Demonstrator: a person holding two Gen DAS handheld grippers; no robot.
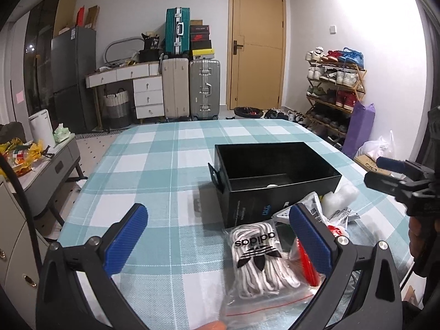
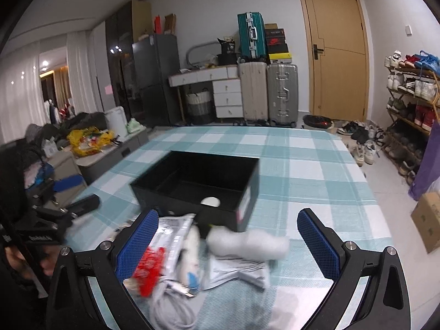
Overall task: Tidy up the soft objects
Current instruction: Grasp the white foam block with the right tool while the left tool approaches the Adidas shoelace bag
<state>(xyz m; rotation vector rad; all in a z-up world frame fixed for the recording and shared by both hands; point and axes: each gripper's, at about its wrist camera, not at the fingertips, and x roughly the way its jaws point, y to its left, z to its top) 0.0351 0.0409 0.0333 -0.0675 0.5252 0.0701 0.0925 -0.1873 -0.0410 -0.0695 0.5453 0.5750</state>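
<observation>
Blue ribbed pads line both claws, and both stand spread wide with nothing between them. The left gripper (image 1: pixel 218 239) hovers low over a clear zip bag of white adidas laces (image 1: pixel 257 258), which lies flat on the checked tablecloth (image 1: pixel 154 151) between its 2 fingers, nearer the right pad; that framing suits a straight pinch on the bag. Beside the bag, partly behind that pad, a red packet (image 1: pixel 306 264) shows.

The right gripper (image 2: pixel 224 244), also released, hangs over the rest of the pile: a roll of bubble wrap (image 2: pixel 247 243) just ahead, a grey printed mailer bag (image 2: pixel 173 233) by the left pad, a crumpled red-and-white packet (image 2: pixel 150 266) and a coiled white cable (image 2: pixel 167 302) nearest the camera. This view is blurred, so finer detail is unclear.

Beyond the pile, touching or just beside it, sits the open black shoebox (image 1: pixel 277 176), empty but for 1 small white round thing (image 2: pixel 210 201) on its floor. Placed with its mouth up right behind the soft items, it is likely where they are meant to go; none is in yet.
</observation>
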